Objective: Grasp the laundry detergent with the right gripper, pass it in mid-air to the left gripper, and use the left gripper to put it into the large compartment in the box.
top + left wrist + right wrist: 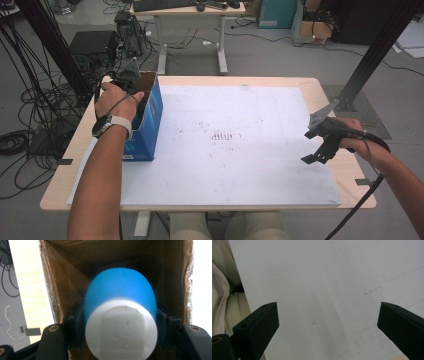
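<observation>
My left gripper [141,102] reaches down into an open blue cardboard box [150,125] at the table's left edge. In the left gripper view its jaws are shut on a blue rounded object with a white flat base [120,312], held inside the box's brown walls [60,285]. At the right side of the table my right gripper [316,156] hovers just above the white board [230,145], jaws wide apart with nothing between them. In the right gripper view, bare white board [324,290] lies between the open right gripper [329,327].
The wooden table [65,150] carries the white board over most of its top. Beyond it stand a desk with a keyboard [165,5], electronics and tangled cables [30,110] on the floor at left, and a black frame post [375,50] at right.
</observation>
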The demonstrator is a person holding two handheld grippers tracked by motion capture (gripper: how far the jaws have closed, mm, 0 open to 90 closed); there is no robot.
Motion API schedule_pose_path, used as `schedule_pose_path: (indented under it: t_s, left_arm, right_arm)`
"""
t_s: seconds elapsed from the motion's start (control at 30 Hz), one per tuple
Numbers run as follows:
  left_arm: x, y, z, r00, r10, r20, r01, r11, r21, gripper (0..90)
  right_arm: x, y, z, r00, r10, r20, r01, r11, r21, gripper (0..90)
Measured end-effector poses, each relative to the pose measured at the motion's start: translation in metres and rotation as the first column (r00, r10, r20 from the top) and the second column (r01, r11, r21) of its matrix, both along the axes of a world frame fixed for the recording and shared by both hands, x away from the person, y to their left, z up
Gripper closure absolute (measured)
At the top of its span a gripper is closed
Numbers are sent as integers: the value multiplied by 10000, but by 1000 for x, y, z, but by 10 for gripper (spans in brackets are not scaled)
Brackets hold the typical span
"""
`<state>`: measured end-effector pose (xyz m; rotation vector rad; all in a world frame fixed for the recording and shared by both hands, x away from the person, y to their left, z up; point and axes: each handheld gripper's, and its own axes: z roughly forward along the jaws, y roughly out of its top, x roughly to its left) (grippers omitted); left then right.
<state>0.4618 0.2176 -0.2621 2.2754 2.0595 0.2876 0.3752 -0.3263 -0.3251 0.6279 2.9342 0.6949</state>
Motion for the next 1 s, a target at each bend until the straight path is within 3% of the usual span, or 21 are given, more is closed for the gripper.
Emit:
schedule_pose_path:
  t_s: [1.0]
  left_arm:
    - [0,0,0,10000,47,47,-47,10000,-63,373]
  right_arm:
    - [0,0,0,10000,-15,-30,15,10000,27,39]
